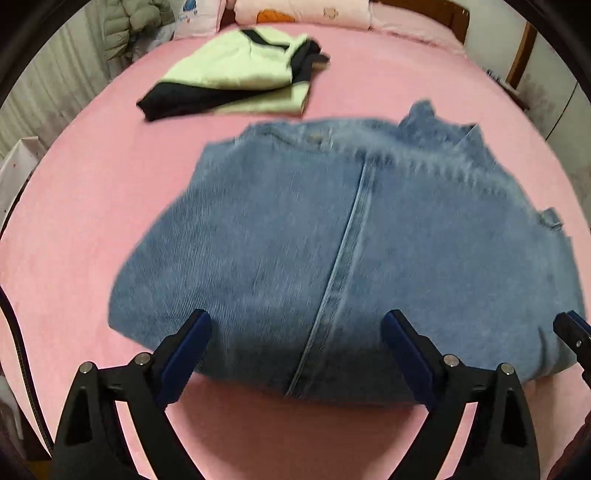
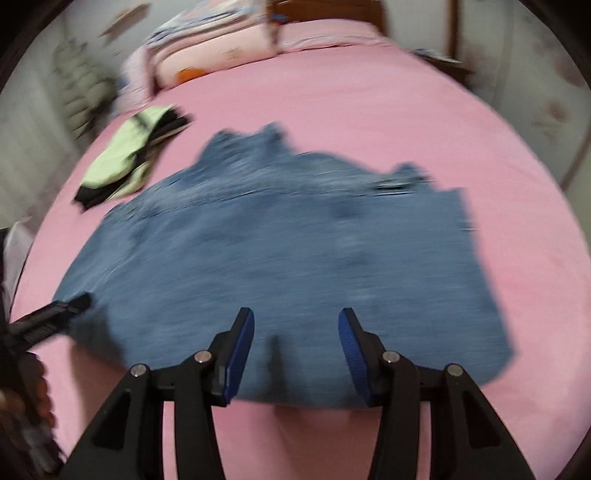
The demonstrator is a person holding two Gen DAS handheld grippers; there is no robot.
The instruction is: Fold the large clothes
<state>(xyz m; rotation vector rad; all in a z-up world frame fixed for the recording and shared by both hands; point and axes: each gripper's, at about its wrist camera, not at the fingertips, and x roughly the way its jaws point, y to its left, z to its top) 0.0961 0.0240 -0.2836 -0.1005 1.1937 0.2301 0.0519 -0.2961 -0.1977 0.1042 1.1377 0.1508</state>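
The denim garment (image 1: 343, 251) lies spread across the middle of the bed (image 1: 92, 221), its near edge close to the bed's front edge and its collar end pointing toward the headboard; a long seam runs down its middle toward us, and it looks already folded inward at the sides, though we cannot tell how many layers lie under the top one. Our left gripper (image 1: 297, 354) hangs over the near edge with its jaws spread wide and nothing between them, and our right gripper (image 2: 296, 350) does the same further along that edge, jaws parted and empty. The right wrist view is badly blurred, so we cannot say whether either pad touches the cloth. Toward the bed's far left corner sits a pale green and black garment (image 1: 236, 74), folded and well apart from the denim, with pink pillows (image 1: 303, 13) along the headboard. We judge the next step to be pinching the near edge and carrying it toward the collar. The risk is that thick denim lets us catch only the top layer, so the lower layers lag and the fold comes apart; uneven lifting between the two grippers would skew the edge.
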